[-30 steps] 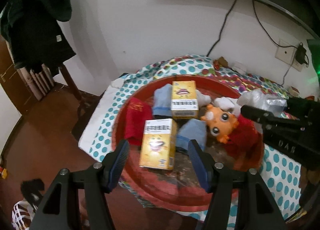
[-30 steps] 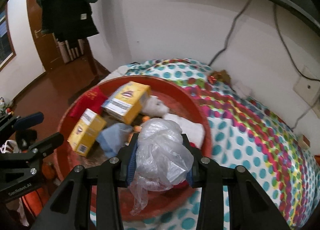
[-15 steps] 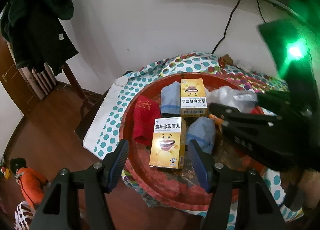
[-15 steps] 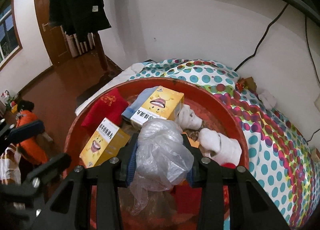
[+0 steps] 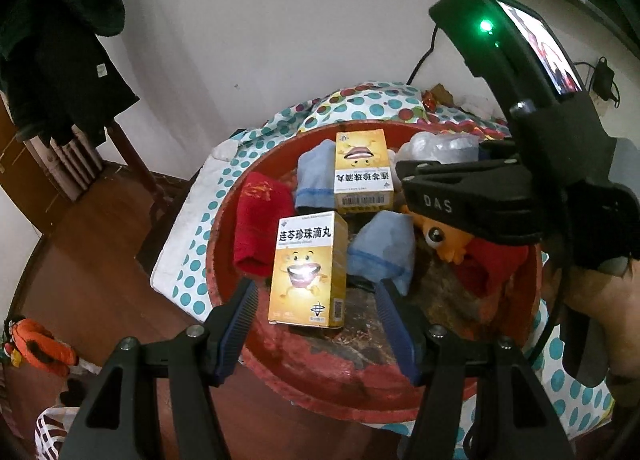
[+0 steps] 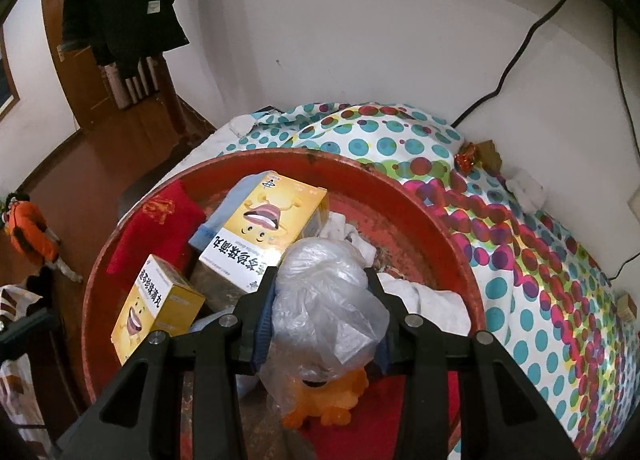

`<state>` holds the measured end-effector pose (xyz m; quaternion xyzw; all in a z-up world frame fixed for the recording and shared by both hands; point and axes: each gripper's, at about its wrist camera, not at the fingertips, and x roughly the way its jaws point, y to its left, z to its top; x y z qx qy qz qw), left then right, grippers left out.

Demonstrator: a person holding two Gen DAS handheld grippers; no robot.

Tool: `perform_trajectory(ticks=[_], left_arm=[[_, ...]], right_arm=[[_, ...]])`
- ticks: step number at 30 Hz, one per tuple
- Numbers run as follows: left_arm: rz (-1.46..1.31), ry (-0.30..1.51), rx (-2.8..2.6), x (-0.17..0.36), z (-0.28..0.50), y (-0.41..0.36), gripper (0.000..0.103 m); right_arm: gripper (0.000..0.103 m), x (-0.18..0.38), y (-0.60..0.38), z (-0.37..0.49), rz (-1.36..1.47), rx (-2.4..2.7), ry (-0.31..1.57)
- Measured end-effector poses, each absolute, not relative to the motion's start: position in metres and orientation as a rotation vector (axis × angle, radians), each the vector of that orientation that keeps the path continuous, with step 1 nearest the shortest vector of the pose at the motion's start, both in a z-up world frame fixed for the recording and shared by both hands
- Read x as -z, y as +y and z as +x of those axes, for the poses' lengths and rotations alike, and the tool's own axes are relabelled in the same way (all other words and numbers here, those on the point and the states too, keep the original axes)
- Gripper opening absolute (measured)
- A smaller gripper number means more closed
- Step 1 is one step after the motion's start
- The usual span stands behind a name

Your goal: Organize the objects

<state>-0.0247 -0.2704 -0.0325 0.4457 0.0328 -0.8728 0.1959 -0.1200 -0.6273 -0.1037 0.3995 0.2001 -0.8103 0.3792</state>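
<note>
A red basin (image 5: 320,392) holds two yellow boxes, one near (image 5: 308,264) and one far (image 5: 362,168), a red cloth (image 5: 258,228), two blue cloths (image 5: 384,248) and an orange toy (image 5: 440,238). My left gripper (image 5: 316,288) is open, its fingers on either side of the near box without touching it. My right gripper (image 6: 322,280) is over the basin (image 6: 400,196) with a crumpled clear plastic bag (image 6: 328,308) between its pads. Its jaws are opening, though the pads still press on the bag. The orange toy (image 6: 324,400) lies just under the bag.
The basin sits on a table under a polka-dot cloth (image 6: 520,240). White cloths (image 6: 424,300) lie at the basin's right side. A dark coat (image 5: 60,40) hangs at the left above a wooden floor (image 5: 80,260). Cables run down the wall behind.
My right gripper has carried the bag leftward and lower over the basin, and now fills the right of the left wrist view. The left gripper has sunk a little toward the near box.
</note>
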Motion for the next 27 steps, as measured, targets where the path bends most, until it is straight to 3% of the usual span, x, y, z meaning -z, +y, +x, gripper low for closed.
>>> perform_trajectory(ticks=[7, 9, 11, 12, 14, 16, 27], left_arm=[[1.267, 0.095, 2.44, 0.038, -0.027, -0.27, 0.063], [1.272, 0.088, 2.442, 0.039, -0.028, -0.267, 0.063], [1.276, 0.082, 2.448, 0.04, -0.029, -0.264, 0.063], [1.276, 0.082, 2.45, 0.039, -0.029, -0.263, 0.063], [1.279, 0.075, 2.459, 0.039, -0.029, -0.259, 0.063], [1.275, 0.062, 2.462, 0.039, -0.029, -0.255, 0.063], [1.286, 0.018, 2.514, 0.036, -0.031, -0.23, 0.063]], right_arm=[[0.043, 0.108, -0.624, -0.125, 1.041, 2.066, 0.474], [0.056, 0.107, -0.621, -0.124, 1.038, 2.07, 0.467], [0.078, 0.105, -0.615, -0.122, 1.024, 2.087, 0.452], [0.08, 0.104, -0.611, -0.12, 1.019, 2.091, 0.441], [0.095, 0.1, -0.603, -0.119, 1.021, 2.109, 0.414], [0.101, 0.096, -0.591, -0.116, 1.023, 2.115, 0.373], [0.103, 0.079, -0.509, -0.083, 1.074, 2.252, 0.374]])
